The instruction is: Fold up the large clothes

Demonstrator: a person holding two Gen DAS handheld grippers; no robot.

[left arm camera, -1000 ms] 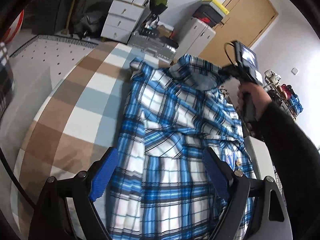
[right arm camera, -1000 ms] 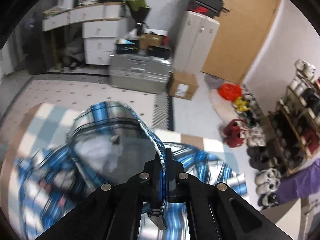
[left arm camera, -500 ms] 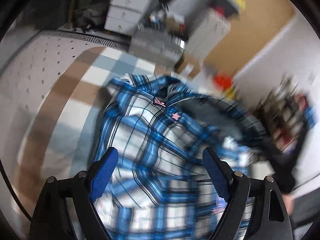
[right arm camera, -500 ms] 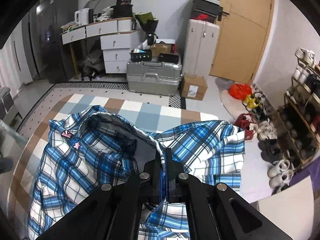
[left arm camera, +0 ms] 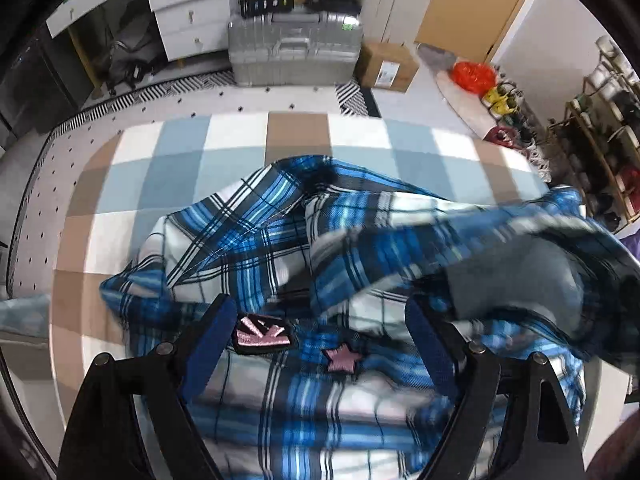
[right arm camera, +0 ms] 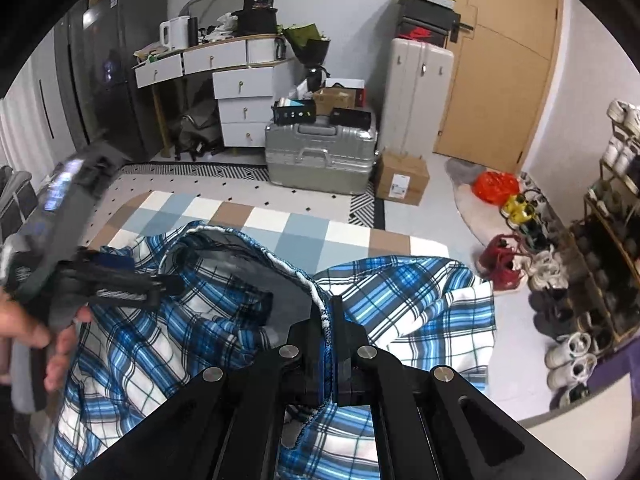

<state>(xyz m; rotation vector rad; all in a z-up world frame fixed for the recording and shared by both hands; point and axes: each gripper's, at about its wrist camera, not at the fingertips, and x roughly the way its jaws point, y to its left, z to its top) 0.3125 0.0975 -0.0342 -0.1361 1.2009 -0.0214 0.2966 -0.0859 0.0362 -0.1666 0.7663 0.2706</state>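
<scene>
Shirt (left arm camera: 256,240): blue plaid, heaped unfolded on the checkered tabletop (left arm camera: 176,148)
Right tool (right arm camera: 328,320): pressed together on the shirt's white-trimmed edge, lifting it, likely to carry that side over for a fold
Left tool (left arm camera: 316,344): spread wide, low over the pink patches, holding nothing; probably placed to pin or catch the cloth

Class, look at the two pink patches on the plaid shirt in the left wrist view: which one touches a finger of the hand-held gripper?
The rectangular striped patch: its left end meets the left blue finger. The star patch lies free between both fingers.
</scene>
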